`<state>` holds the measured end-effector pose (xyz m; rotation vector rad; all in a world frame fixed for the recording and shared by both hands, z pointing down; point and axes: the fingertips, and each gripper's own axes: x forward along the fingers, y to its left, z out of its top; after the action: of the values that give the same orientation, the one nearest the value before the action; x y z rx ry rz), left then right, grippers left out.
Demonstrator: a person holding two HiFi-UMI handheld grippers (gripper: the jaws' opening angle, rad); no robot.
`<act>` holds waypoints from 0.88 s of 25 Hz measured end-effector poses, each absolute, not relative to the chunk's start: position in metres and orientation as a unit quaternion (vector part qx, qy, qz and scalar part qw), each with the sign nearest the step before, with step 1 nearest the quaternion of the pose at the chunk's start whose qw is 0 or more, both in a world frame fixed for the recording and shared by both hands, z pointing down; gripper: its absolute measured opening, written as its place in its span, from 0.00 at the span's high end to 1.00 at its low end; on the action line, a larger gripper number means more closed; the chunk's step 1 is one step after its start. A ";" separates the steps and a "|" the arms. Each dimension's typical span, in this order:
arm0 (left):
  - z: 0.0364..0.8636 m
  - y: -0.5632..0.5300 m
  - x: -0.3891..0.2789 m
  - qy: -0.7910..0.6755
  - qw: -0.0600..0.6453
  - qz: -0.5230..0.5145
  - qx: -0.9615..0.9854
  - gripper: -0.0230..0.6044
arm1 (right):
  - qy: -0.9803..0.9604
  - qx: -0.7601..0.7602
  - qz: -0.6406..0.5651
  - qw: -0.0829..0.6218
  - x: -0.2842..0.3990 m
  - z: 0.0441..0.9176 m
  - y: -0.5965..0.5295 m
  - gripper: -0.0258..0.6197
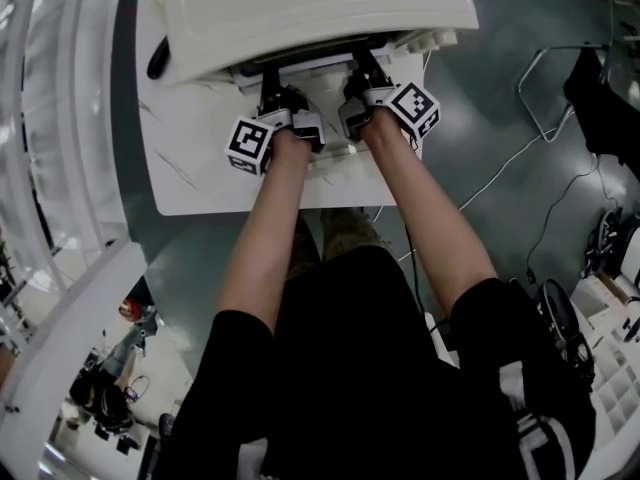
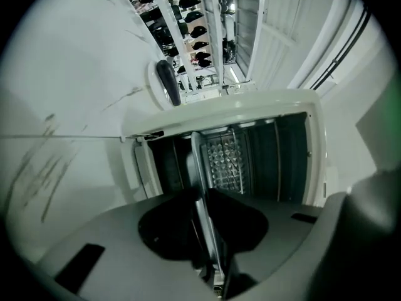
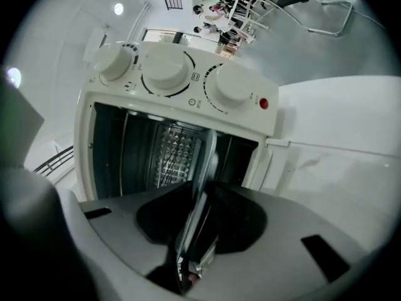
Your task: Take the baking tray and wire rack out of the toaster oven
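The white toaster oven (image 1: 310,8) stands open at the table's far side, front toward me. The grey metal baking tray (image 2: 199,168) sticks out of its cavity and shows edge-on in both gripper views. My left gripper (image 2: 203,215) is shut on the tray's front rim (image 1: 315,63) at its left part. My right gripper (image 3: 199,215) is shut on the same tray (image 3: 207,162) further right. In the head view the left gripper (image 1: 275,93) and right gripper (image 1: 360,78) reach side by side into the opening. Thin wires (image 2: 238,158), perhaps the rack, run beside the tray inside.
Three white knobs (image 3: 166,68) and a red lamp (image 3: 263,103) sit on the oven's control panel. A black oblong object (image 1: 157,58) lies left of the oven on the white marble table (image 1: 200,168). Cables (image 1: 520,158) trail over the floor at the right.
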<state>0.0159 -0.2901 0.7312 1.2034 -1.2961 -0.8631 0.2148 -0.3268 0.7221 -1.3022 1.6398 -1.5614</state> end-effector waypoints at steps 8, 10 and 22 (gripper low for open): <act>0.722 -0.248 0.019 -0.525 0.570 -0.368 0.514 0.82 | 0.600 -0.485 -0.587 0.247 0.220 0.712 -0.281 0.79; 0.720 -0.235 0.019 -0.520 0.575 -0.362 0.518 0.82 | 0.598 -0.485 -0.591 0.242 0.219 0.708 -0.267 0.79; 0.709 -0.179 0.026 -0.503 0.597 -0.345 0.521 0.82 | 0.579 -0.492 -0.601 0.248 0.227 0.697 -0.207 0.81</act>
<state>0.0260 -0.1794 0.7085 1.2090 -1.1678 -0.8007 0.2270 -0.2067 0.6967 -1.3405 1.5775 -1.6383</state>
